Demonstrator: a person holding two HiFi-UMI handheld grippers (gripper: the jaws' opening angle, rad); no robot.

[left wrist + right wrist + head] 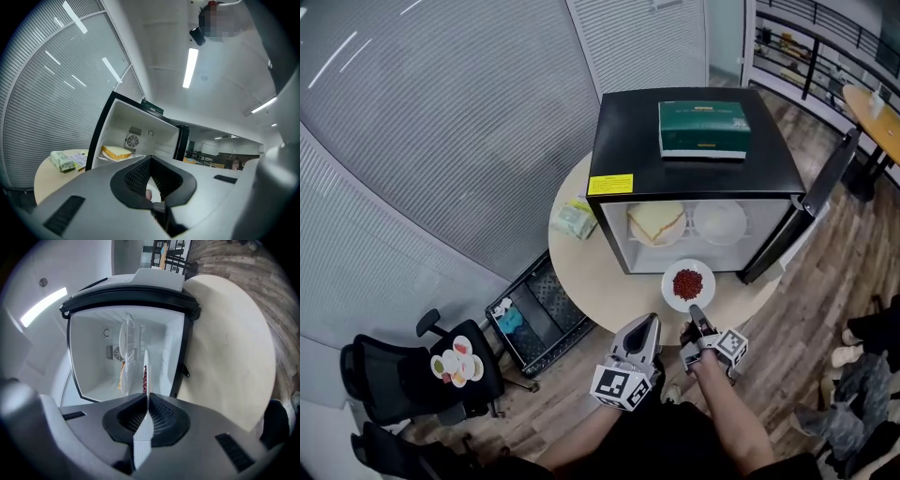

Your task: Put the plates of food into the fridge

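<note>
My right gripper (697, 314) clamps the near rim of the plate (687, 284) of red food, at the table's (600, 277) front edge, just before the open fridge (628, 141). I keep the plate level, feed it straight in, clear of the door (803, 211) and the sandwich plate (656, 223). My left gripper (644, 326) is closed, empty; I hold it aside.

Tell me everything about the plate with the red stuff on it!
The plate is small, round and white, with a smooth rim and a heap of little red pieces in its middle. It is held level just in front of the open fridge, over the round table. The right gripper pinches its near rim, jaws shut on it. Whether its bottom touches the table cannot be told.
</note>
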